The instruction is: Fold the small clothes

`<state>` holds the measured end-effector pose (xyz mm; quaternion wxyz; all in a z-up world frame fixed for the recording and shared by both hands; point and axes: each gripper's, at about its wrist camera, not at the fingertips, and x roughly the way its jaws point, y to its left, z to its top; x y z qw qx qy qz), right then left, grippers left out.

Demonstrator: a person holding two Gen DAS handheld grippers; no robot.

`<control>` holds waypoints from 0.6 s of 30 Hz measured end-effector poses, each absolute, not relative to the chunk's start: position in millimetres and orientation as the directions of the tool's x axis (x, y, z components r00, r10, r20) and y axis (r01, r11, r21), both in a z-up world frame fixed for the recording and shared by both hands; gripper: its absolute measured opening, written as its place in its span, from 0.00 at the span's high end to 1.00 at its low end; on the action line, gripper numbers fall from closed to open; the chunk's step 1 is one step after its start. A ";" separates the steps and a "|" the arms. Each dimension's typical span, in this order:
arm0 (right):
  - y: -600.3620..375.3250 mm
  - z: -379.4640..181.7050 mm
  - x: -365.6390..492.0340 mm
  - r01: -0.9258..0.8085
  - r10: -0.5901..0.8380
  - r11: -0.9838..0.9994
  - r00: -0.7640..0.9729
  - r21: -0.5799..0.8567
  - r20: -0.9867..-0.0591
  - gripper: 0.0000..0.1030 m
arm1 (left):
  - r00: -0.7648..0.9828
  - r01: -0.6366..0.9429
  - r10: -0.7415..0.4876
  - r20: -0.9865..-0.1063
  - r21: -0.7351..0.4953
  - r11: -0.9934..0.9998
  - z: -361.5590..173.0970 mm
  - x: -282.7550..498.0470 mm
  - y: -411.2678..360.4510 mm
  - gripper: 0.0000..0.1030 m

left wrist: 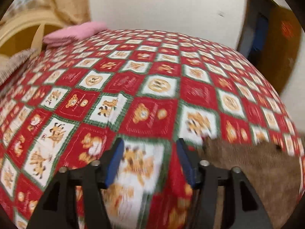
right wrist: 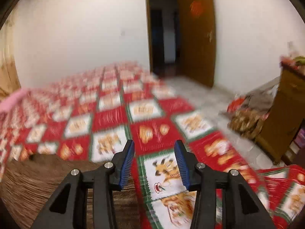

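The left gripper (left wrist: 148, 145) has its jaws apart with nothing between them, above the bed cover (left wrist: 152, 72). The right gripper (right wrist: 153, 147) is apart and empty too. A brown cloth (left wrist: 257, 164) lies flat on the bed, just beside both. A folded pink cloth (left wrist: 76, 33) sits far back near the headboard (left wrist: 22, 24).

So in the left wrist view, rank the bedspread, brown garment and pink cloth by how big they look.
1. Bedspread, fills most of the frame.
2. Brown garment, though it lies close to the camera and is cut off at the edge.
3. Pink cloth, far off, so its true size is unsure.
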<state>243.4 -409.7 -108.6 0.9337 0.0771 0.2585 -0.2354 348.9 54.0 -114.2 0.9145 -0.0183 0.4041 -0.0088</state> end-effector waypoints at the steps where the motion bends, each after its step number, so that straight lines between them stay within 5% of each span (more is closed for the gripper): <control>1: -399.3 -102.6 238.0 0.447 -0.376 0.894 0.772 0.018 -0.512 0.56 | 0.670 0.027 -0.049 -0.741 -0.042 0.999 -114.8 340.4 49.0 0.29; 8: -294.5 -112.8 195.6 0.118 -0.099 0.993 0.776 -0.010 -0.623 0.56 | 0.593 0.214 -0.213 -0.777 -0.103 0.971 -140.3 265.1 -4.0 0.28; 14: -276.5 -162.7 168.0 0.120 -0.071 0.993 0.679 0.015 -0.731 0.56 | 0.645 0.228 -0.124 -0.754 0.035 0.973 -157.9 218.9 -20.1 0.23; 18: -279.7 -170.7 160.6 0.127 -0.083 0.992 0.689 0.006 -0.720 0.56 | 0.630 0.185 -0.132 -0.765 -0.017 0.983 -162.4 221.7 -4.0 0.09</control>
